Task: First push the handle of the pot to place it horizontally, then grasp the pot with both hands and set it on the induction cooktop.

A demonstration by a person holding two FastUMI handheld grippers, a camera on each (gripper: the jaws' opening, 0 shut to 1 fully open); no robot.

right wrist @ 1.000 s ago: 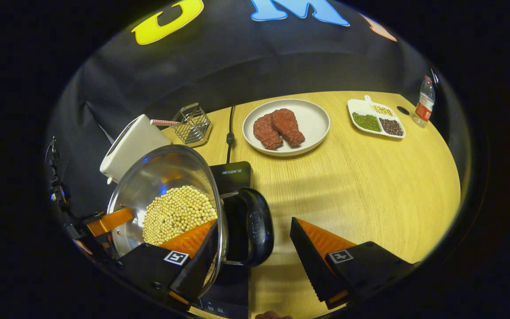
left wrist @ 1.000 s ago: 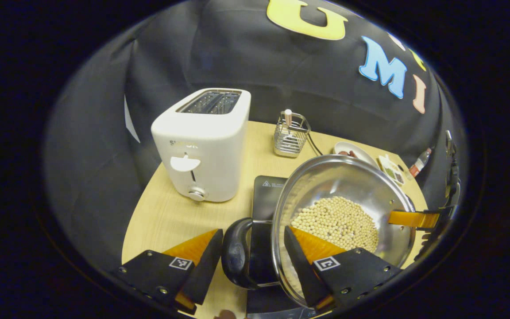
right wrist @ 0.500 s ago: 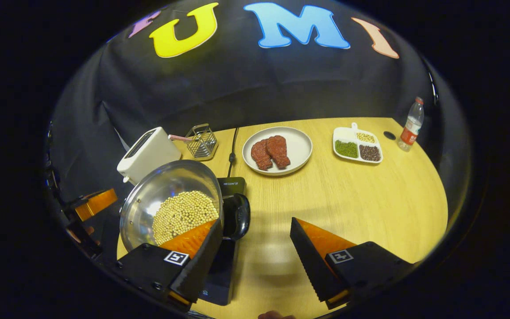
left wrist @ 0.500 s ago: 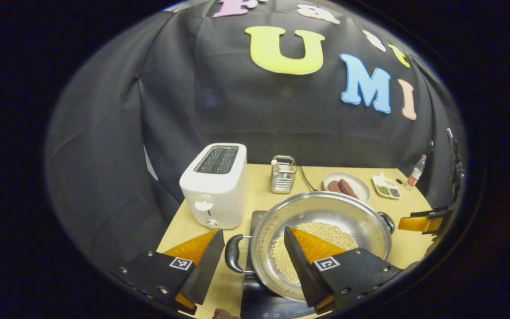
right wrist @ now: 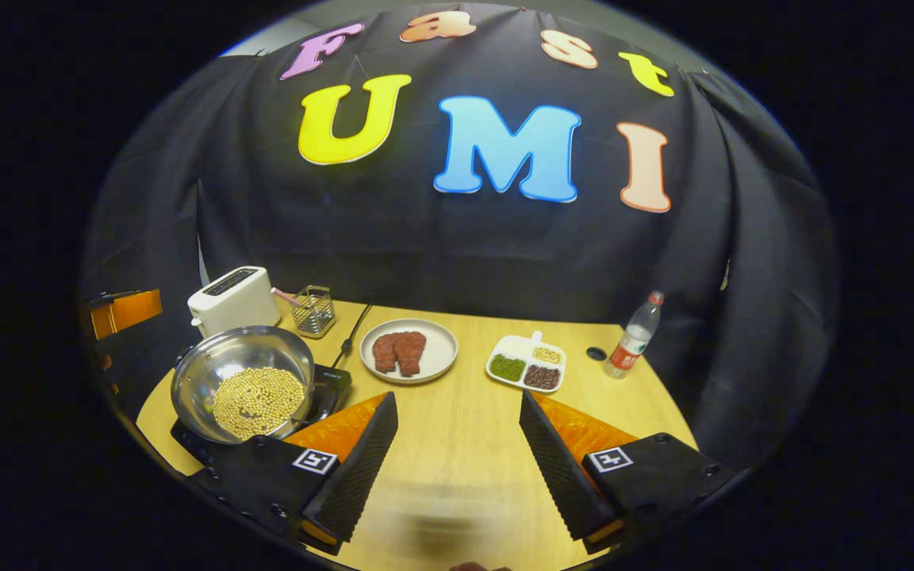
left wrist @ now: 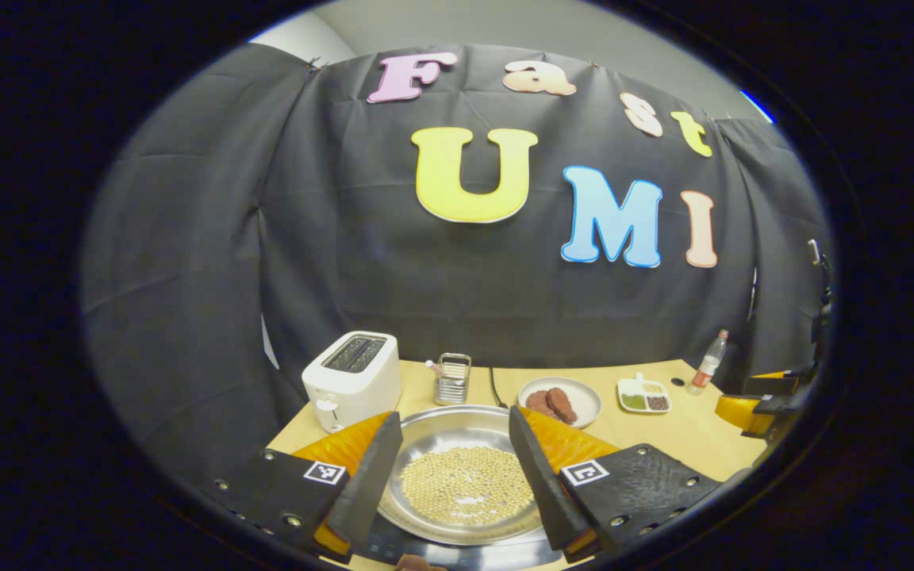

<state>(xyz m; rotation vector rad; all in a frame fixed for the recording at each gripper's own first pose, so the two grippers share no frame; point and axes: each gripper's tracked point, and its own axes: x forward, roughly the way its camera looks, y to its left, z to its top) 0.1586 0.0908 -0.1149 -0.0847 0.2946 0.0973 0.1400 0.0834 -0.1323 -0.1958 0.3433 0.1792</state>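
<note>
Stage: pot (right wrist: 243, 382) of soybeans sits on induction cooktop (right wrist: 328, 382), lower left | Left gripper (left wrist: 455, 476), right gripper (right wrist: 457, 464): both spread, empty | Advice: withdraw clear of the rim.

Your left gripper (left wrist: 454, 476) has two black wedge fingers (left wrist: 366, 476) with orange backs, each on a black plate bearing silver screws and a small square black-and-white marker. Your right gripper (right wrist: 454, 464) matches it, and the inner faces of its fingers (right wrist: 362, 468) are finely ribbed.
</note>
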